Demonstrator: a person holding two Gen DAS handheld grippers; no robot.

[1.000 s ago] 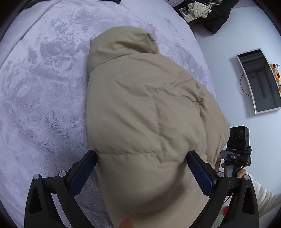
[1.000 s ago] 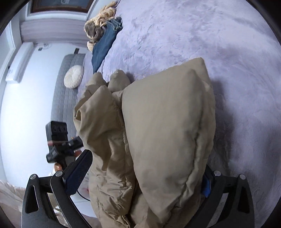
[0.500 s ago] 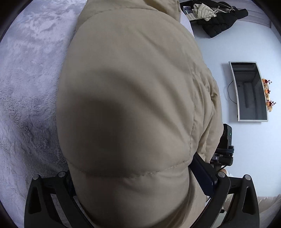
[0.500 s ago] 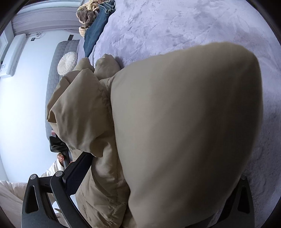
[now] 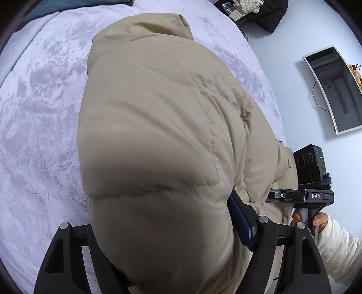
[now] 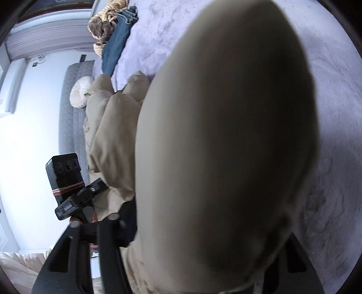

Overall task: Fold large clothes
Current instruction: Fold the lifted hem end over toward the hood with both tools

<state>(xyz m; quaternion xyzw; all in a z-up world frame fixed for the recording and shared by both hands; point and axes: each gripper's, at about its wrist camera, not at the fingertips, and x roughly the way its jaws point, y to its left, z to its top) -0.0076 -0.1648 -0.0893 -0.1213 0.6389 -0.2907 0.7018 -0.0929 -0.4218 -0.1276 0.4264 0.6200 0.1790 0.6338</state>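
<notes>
A beige puffer jacket (image 5: 158, 126) lies on a lilac plush bed cover (image 5: 38, 117), its hood toward the far end. My left gripper (image 5: 167, 226) is shut on the jacket's near edge; the padded fabric bulges between the fingers and hides the left one. In the right wrist view the jacket (image 6: 226, 147) fills most of the frame, close and blurred. My right gripper (image 6: 203, 233) is shut on it, with the fabric covering the fingertips. Each gripper shows in the other's view, beside the jacket.
Folded jeans (image 6: 117, 40) and a brown-and-cream garment (image 6: 104, 24) lie at the bed's far end. A dark jacket (image 5: 269, 13) sits on the floor beyond the bed. A mirror (image 5: 334, 90) and a grey bench (image 6: 72, 108) with a round cushion (image 6: 79, 95) stand nearby.
Both grippers have closed onto the jacket's edge and lifted it, so the fabric now bulges much closer to both cameras. The jacket's near part has risen off the bed cover.
</notes>
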